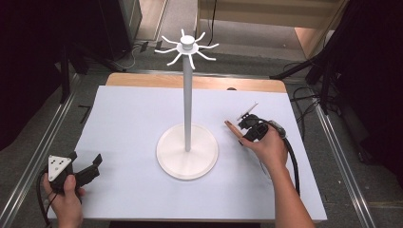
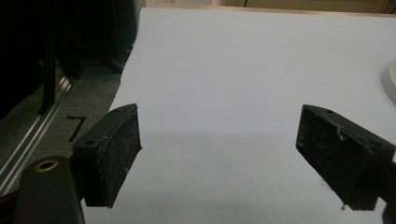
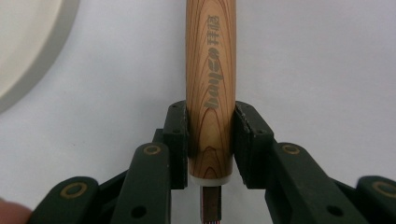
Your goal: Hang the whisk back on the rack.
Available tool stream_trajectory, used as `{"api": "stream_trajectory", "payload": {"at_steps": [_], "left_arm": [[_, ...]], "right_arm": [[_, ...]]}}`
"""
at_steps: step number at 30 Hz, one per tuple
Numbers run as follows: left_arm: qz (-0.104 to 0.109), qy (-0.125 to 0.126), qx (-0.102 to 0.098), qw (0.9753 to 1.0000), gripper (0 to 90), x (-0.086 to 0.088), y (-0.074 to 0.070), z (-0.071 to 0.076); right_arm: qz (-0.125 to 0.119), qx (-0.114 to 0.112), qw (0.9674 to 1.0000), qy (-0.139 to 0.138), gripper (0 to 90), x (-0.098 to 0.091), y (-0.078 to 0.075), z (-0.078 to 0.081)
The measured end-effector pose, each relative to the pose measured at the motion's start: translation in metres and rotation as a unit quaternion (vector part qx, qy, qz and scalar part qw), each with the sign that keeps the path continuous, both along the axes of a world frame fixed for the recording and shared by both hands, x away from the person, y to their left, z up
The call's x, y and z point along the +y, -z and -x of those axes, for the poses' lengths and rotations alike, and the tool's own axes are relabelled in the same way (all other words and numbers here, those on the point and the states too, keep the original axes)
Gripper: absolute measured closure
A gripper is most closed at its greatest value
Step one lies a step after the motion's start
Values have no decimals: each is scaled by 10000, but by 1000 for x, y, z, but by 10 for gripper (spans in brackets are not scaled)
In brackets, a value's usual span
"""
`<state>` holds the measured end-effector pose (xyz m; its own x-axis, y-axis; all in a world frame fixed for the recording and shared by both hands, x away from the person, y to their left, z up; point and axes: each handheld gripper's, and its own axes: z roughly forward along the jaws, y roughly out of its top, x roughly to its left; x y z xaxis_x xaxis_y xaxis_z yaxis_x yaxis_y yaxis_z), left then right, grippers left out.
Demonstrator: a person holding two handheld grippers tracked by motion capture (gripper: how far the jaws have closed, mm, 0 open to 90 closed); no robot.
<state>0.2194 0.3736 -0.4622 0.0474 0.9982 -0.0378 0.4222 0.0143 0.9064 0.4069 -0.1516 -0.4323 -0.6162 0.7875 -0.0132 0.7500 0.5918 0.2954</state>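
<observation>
The handle (image 3: 210, 88) is varnished wood with clear grain and printed lettering, ending in a white collar and a dark metal stub. The right gripper (image 3: 210, 135) clamps it with matt black plastic jaws set with brass-coloured rivets. The left gripper (image 2: 219, 154) has scuffed, dusty black pads. The stand (image 1: 187, 152) looks smooth, matt white. The table (image 1: 123, 123) is covered with matt white sheet; bare wood shows at its far edge.

I worked at a wooden table (image 1: 142, 80) under a white sheet (image 1: 128, 123). Grey carpet floor (image 1: 38, 142) lay around it, metal rails (image 1: 28, 161) ran along both sides, and dark stands (image 1: 64, 71) and cables (image 1: 304, 97) stood beyond.
</observation>
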Motion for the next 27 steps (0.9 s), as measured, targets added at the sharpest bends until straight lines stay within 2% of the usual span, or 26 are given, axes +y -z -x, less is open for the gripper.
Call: {"api": "stream_trajectory", "payload": {"at_steps": [3,6,10,15,18,21,27], "left_arm": [[1,-2,0,10000,148,0,0,0],[7,-4,3,10000,148,0,0,0],[-6,-5,9,10000,148,0,0,0],[-30,0,11,10000,148,0,0,0],[-32,0,12,10000,148,0,0,0],[-45,-6,7,10000,148,-1,0,0],[-38,-3,2,10000,148,-1,0,0]], "right_arm": [[-91,-130,9999,61,704,-2,-8,4],[-233,-452,9986,151,704,-6,-18,10],[-588,-761,9952,176,704,-11,-30,17],[-774,-1069,9911,186,704,-14,-43,27],[-1041,-1288,9858,262,704,-17,-52,33],[-1425,-1522,9775,319,705,-20,-58,39],[-1811,-1882,9648,292,705,-19,-68,49]]}}
